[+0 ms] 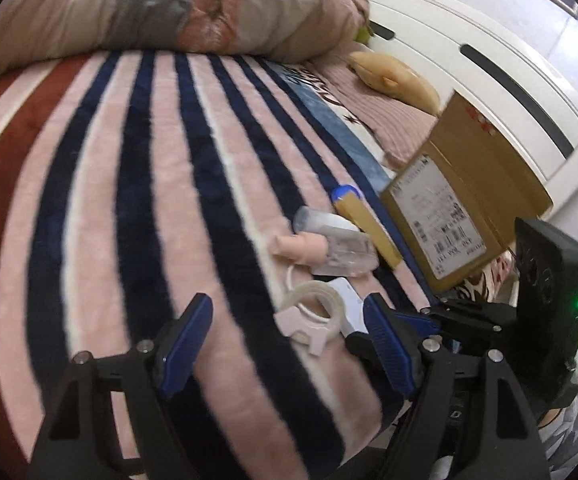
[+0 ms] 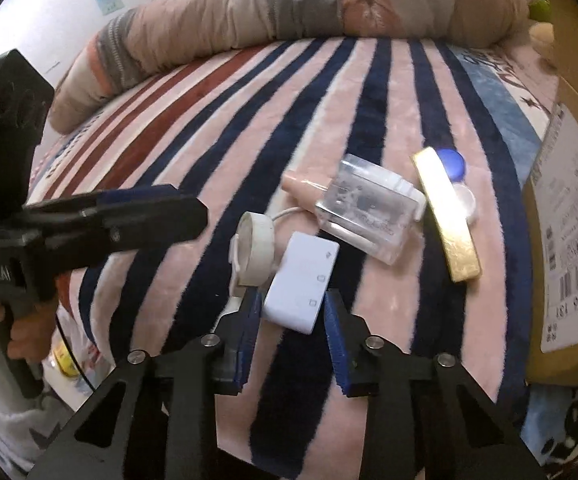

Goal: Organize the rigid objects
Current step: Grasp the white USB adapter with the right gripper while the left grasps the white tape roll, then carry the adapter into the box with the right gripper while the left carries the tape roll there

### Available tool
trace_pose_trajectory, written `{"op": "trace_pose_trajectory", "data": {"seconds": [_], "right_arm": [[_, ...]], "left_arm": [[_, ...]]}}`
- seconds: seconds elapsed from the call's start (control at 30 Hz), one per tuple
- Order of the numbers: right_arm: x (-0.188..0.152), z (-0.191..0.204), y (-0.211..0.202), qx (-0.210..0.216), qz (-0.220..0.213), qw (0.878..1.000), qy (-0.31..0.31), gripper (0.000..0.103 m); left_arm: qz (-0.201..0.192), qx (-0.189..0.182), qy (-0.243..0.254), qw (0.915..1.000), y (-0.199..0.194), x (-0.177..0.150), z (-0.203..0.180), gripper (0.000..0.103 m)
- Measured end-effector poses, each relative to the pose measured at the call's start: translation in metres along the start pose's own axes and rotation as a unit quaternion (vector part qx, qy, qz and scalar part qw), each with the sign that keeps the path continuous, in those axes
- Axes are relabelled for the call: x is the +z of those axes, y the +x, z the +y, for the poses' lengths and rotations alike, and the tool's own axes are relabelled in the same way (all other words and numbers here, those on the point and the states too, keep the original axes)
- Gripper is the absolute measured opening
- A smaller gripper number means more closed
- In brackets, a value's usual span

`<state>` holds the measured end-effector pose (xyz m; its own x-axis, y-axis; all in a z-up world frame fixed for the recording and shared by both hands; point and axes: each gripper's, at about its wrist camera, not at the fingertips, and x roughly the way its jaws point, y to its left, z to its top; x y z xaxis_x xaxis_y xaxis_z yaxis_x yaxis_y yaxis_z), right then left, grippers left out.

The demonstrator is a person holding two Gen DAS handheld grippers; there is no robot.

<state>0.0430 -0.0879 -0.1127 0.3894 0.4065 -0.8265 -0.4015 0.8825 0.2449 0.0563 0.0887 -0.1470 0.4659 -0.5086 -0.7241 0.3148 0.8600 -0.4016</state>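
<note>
Small rigid objects lie in a cluster on a striped blanket [image 2: 193, 184]: a white adapter box [image 2: 303, 280], a tape dispenser with a roll [image 2: 254, 250], a clear plastic case [image 2: 365, 212], a pink tube [image 2: 303, 188], a gold bar-shaped box [image 2: 447, 216] and a blue-lidded lens case [image 2: 455, 168]. My right gripper [image 2: 291, 312] is open, its fingers on either side of the adapter's near end. My left gripper [image 1: 285, 344] is open, just before the tape dispenser [image 1: 313, 316]. The left gripper also shows in the right wrist view [image 2: 145, 216].
A cardboard box with a shipping label [image 1: 449, 208] stands at the bed's right edge, also seen in the right wrist view [image 2: 569, 216]. A rolled quilt [image 1: 169, 8] lies across the far side. A white headboard [image 1: 489, 64] and a yellow plush toy [image 1: 393, 76] are behind.
</note>
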Motion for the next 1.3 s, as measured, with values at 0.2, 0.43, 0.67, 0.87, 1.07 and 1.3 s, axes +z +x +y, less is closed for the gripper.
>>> {"op": "trace_pose_trajectory", "data": {"seconds": [0.2, 0.43, 0.67, 0.87, 1.07, 1.3], "right_arm": [[-0.007, -0.012, -0.014, -0.042, 0.000, 0.999, 0.006, 0.023], [-0.012, -0.013, -0.016, -0.050, 0.004, 0.999, -0.003, 0.023], [-0.023, -0.015, -0.024, -0.036, 0.001, 0.999, -0.006, 0.024], [-0.020, -0.015, -0.015, -0.023, -0.006, 1.000, 0.008, 0.040], [-0.016, -0.004, -0.005, -0.041, -0.012, 0.999, -0.032, 0.033], [-0.018, 0.006, -0.009, -0.025, -0.014, 0.998, -0.053, 0.027]], "left_arm": [[0.022, -0.006, 0.019, 0.9996, 0.021, -0.003, -0.014, 0.058], [0.026, 0.025, 0.032, 0.9989, 0.035, -0.008, -0.020, 0.041], [0.016, 0.080, 0.042, 0.9958, 0.012, -0.013, -0.016, 0.041], [0.016, 0.125, 0.027, 0.9917, -0.006, -0.019, 0.006, 0.041], [0.015, 0.132, 0.020, 0.9910, 0.008, -0.024, 0.010, 0.045], [0.014, 0.145, 0.039, 0.9886, 0.008, -0.025, 0.007, 0.040]]}}
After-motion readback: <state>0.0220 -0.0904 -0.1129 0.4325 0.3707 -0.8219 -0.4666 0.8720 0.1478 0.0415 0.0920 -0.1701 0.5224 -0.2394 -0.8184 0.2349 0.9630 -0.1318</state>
